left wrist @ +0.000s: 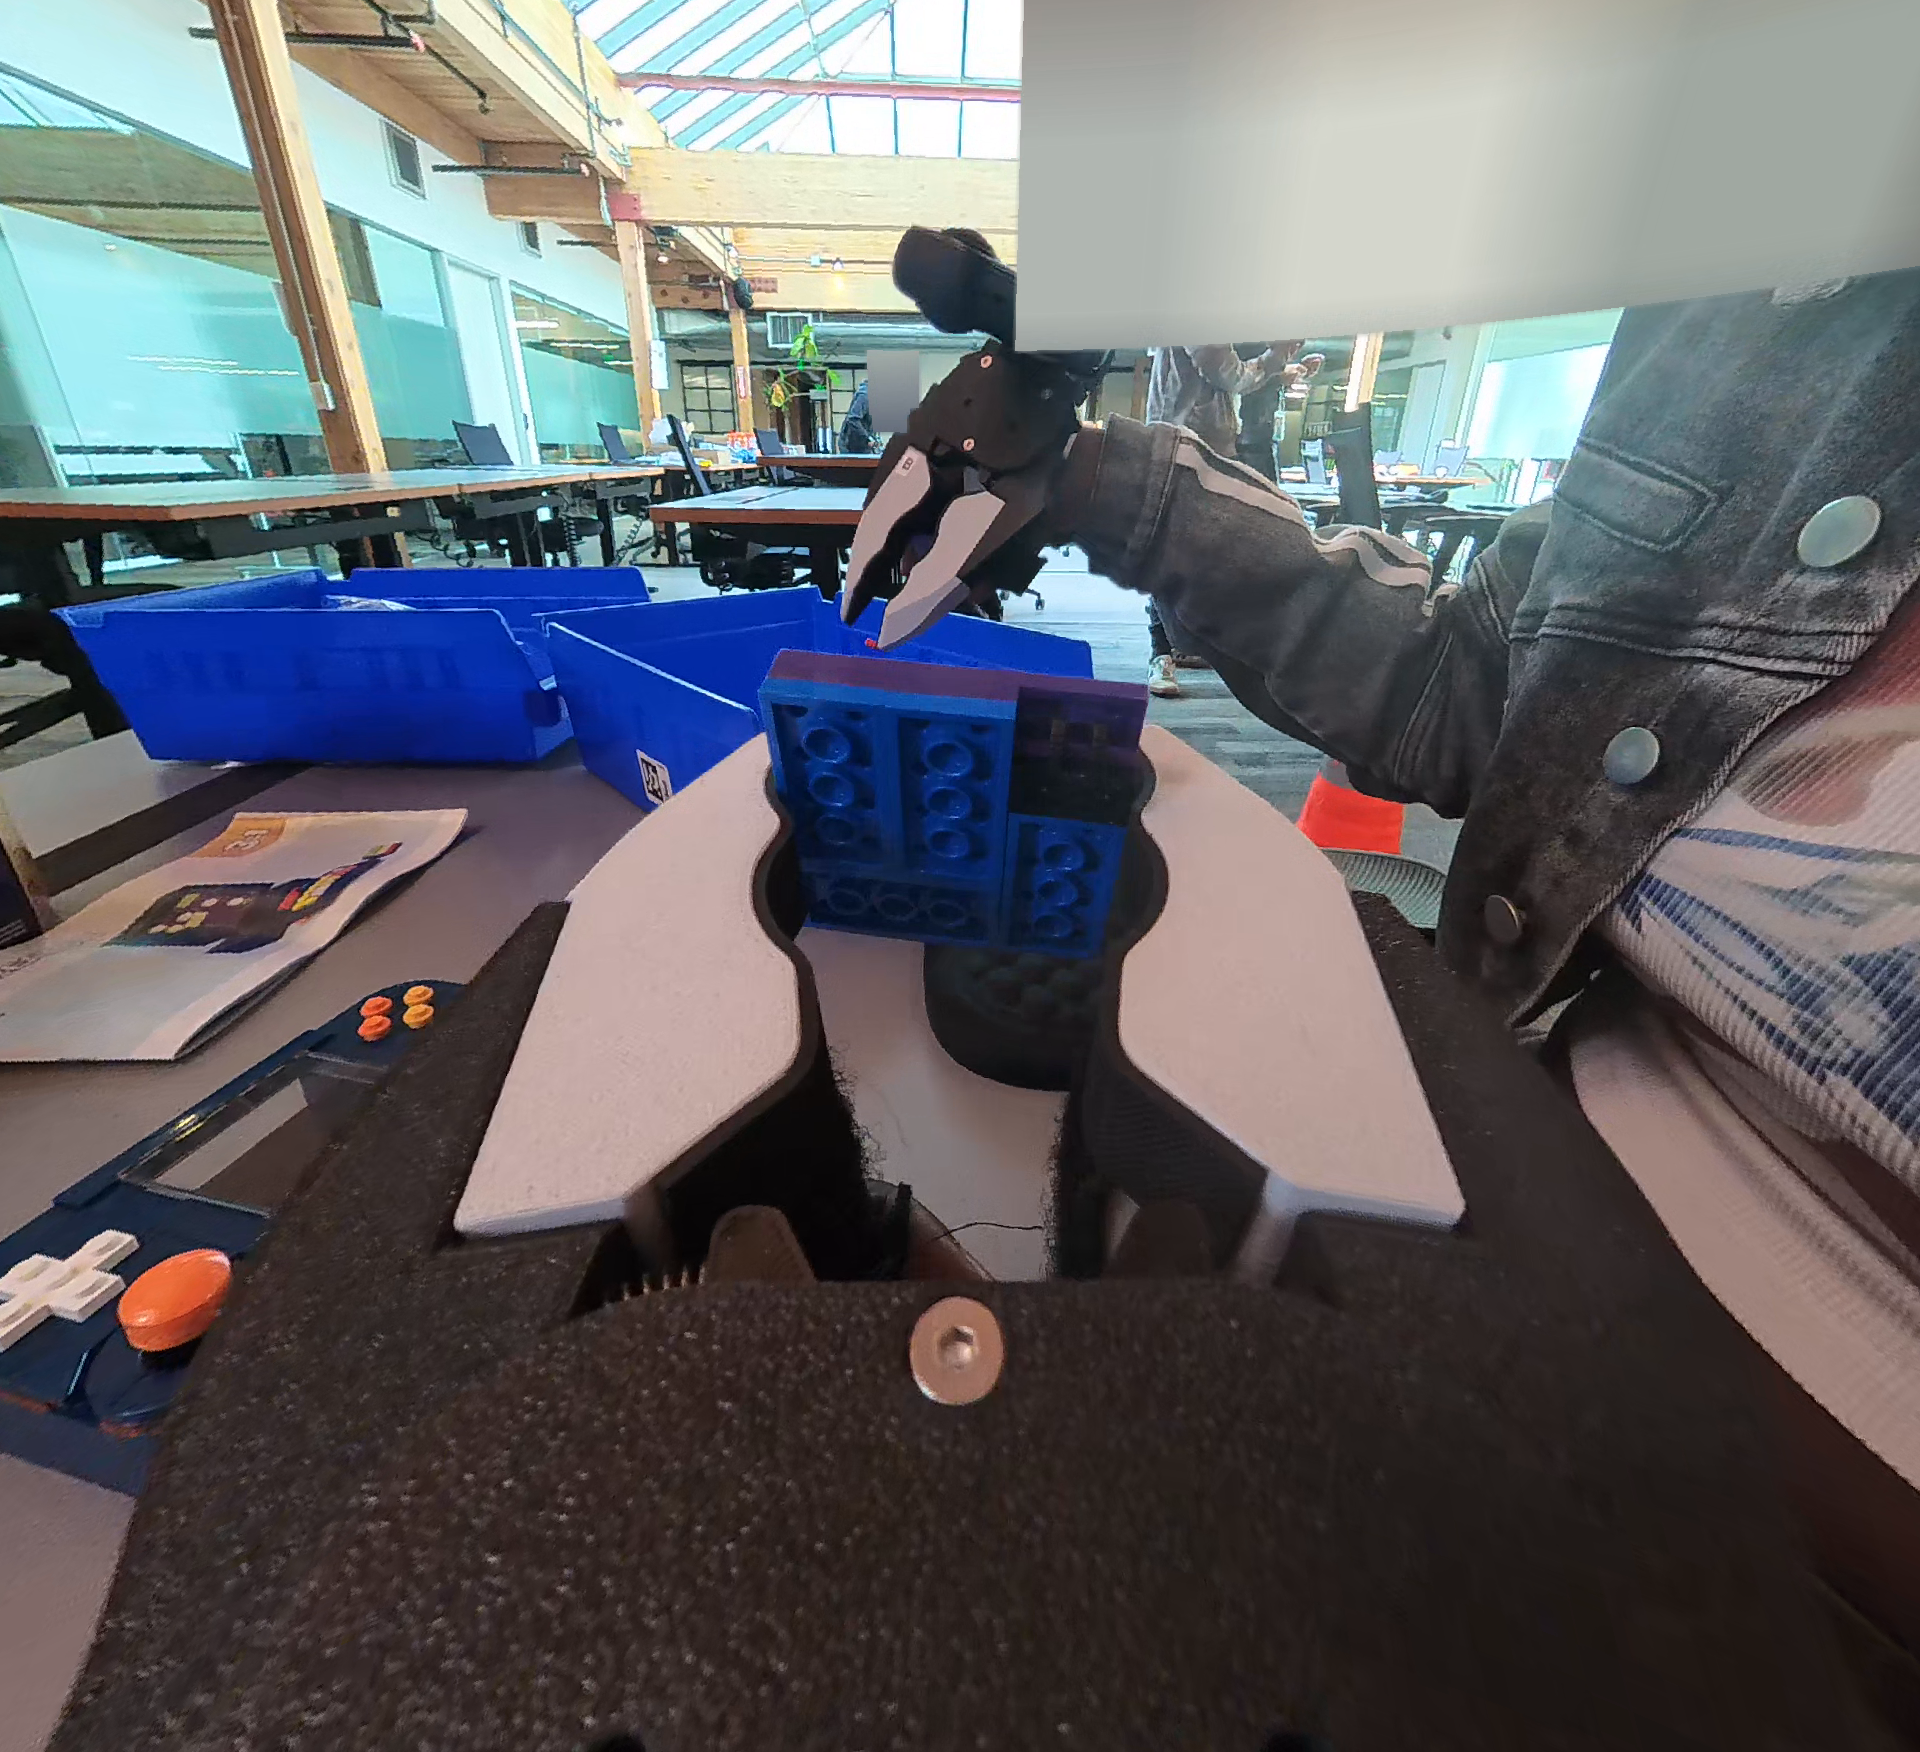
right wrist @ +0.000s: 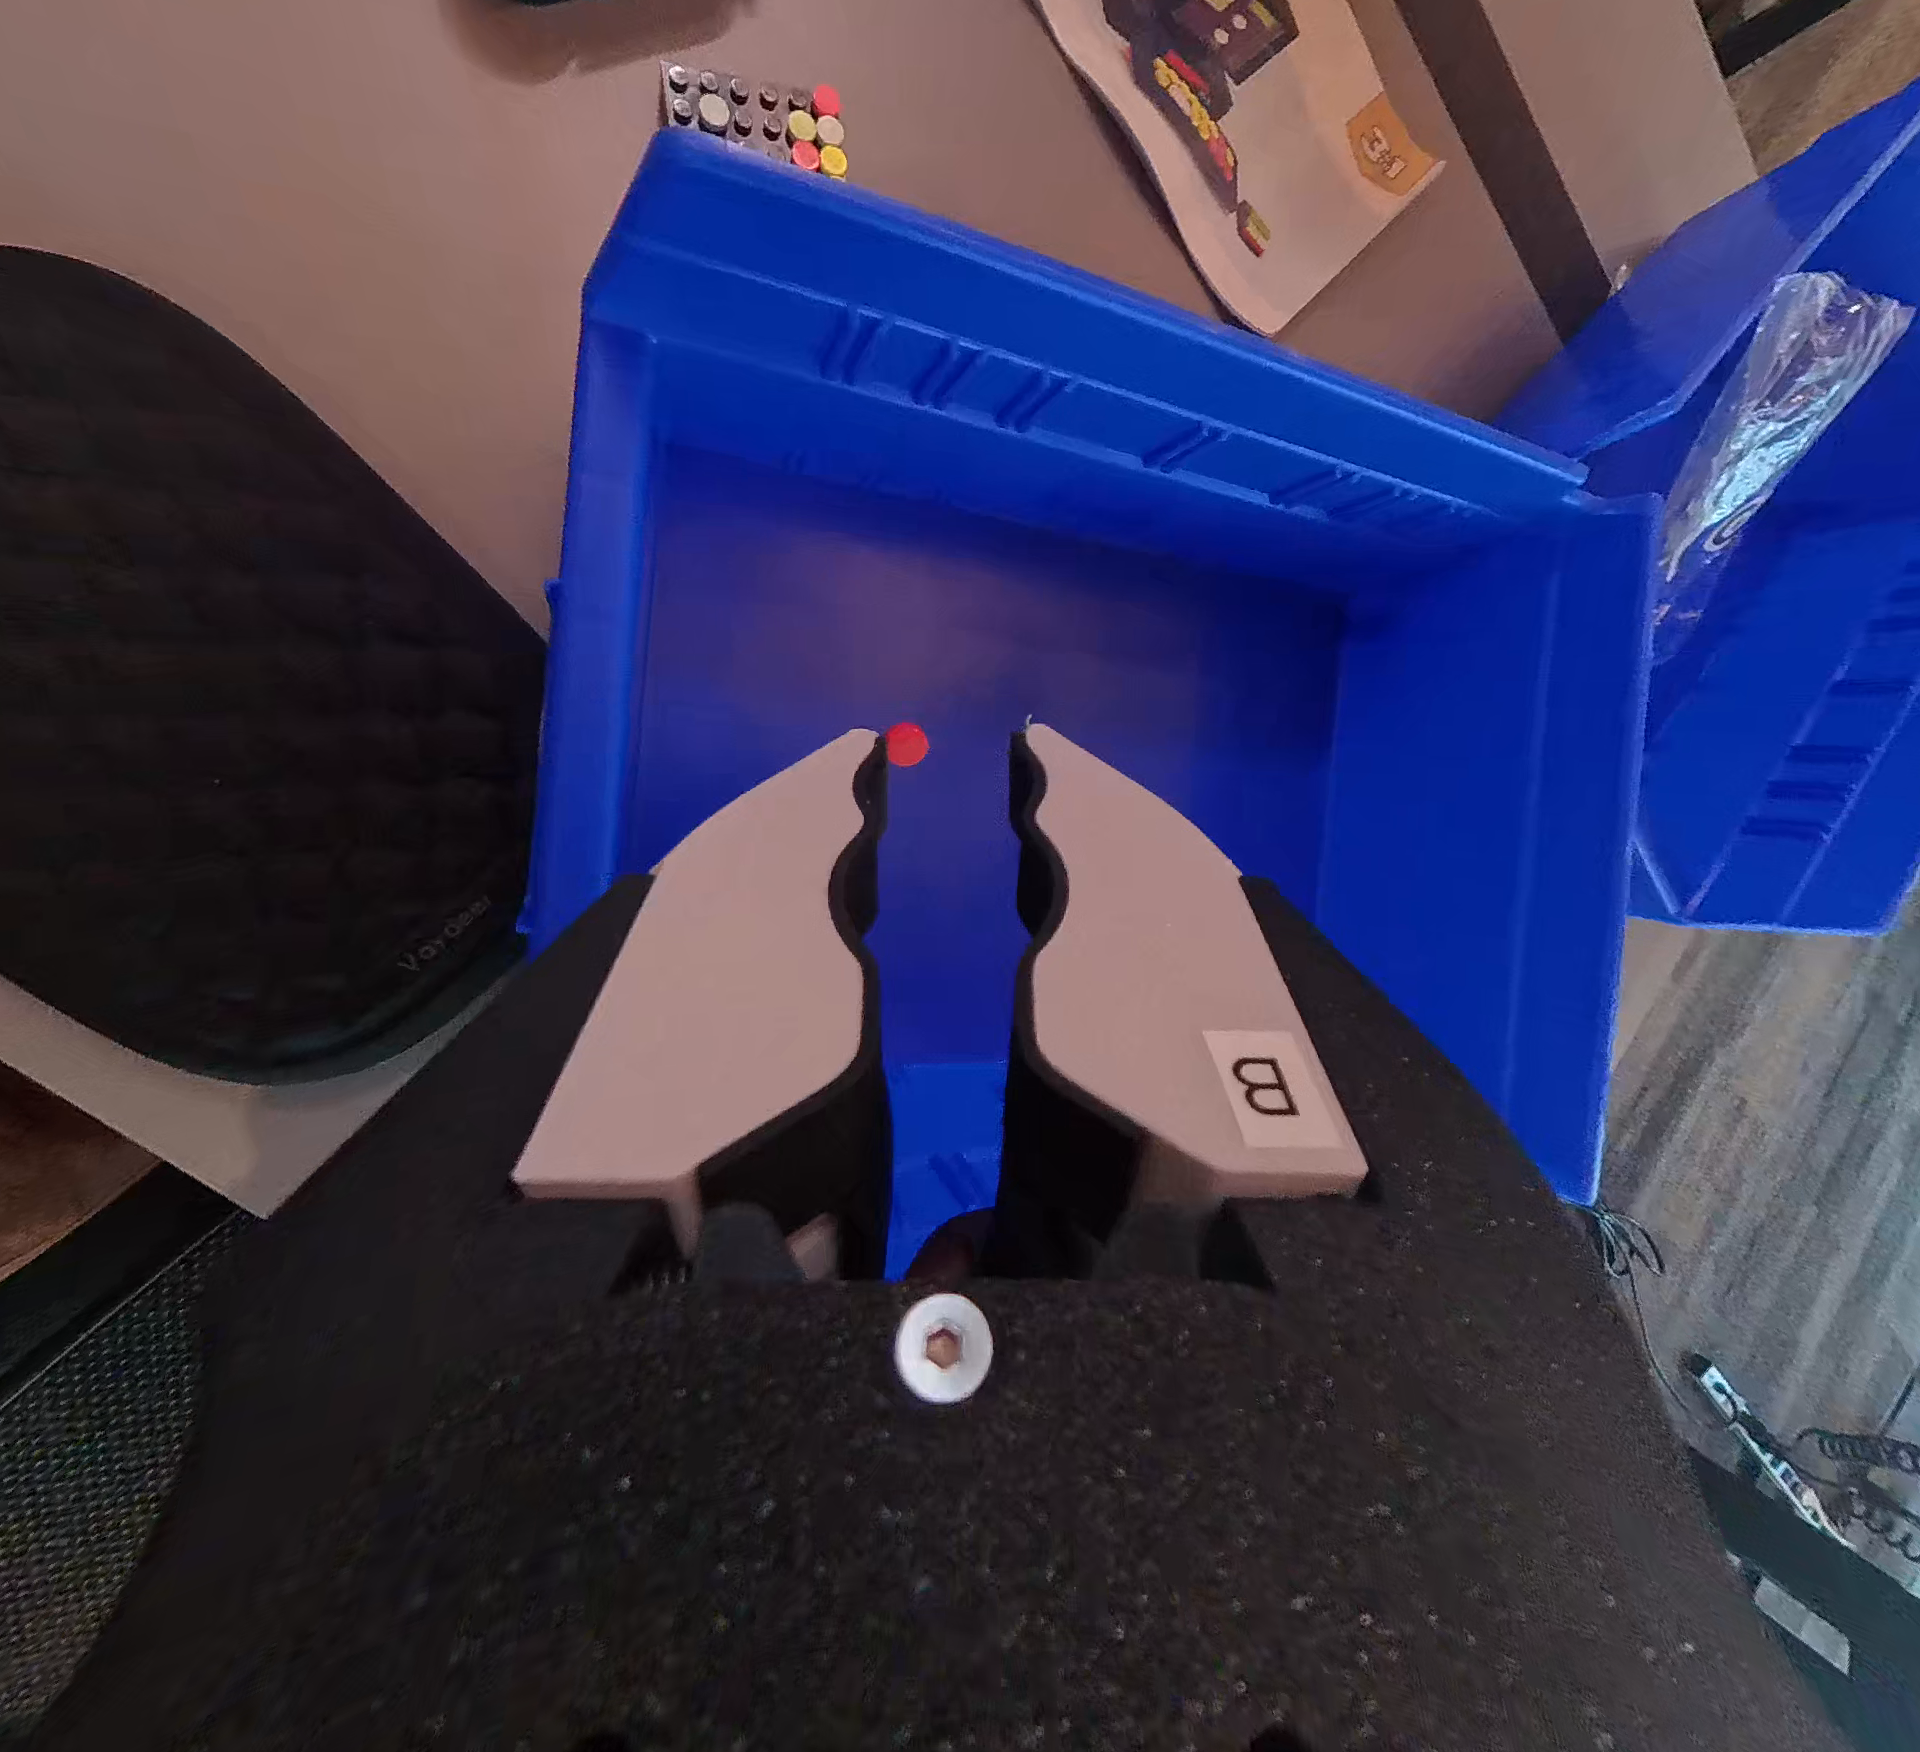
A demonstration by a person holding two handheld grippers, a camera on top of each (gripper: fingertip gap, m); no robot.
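A left gripper [left wrist: 961, 829] clamps a slab of joined blue and purple toy bricks [left wrist: 951, 803], holding it on edge between its grey fingers, underside sockets toward the camera, above a grey table [left wrist: 499, 861]. Beyond it the right gripper [right wrist: 948, 734] points down into a blue plastic bin [right wrist: 1455, 715], its jaws parted with nothing between them; a small round red stud [right wrist: 907, 744] sits just beside the left fingertip, and from this angle it is hard to say whether the stud clings to the tip or lies on the bin floor below. If it only sticks to the pad, a slight jolt could drop it, and the smooth floor would let it roll to a corner. A second blue bin [right wrist: 1808, 684] holding a clear plastic bag [right wrist: 1766, 414] stands next to the first, an instruction booklet [right wrist: 1226, 61] lies open behind, and a black studded plate [right wrist: 758, 118] with red and yellow round pieces rests against the bin's far wall. The slab is gripped only by its side edges; a twist could pop its plates apart.
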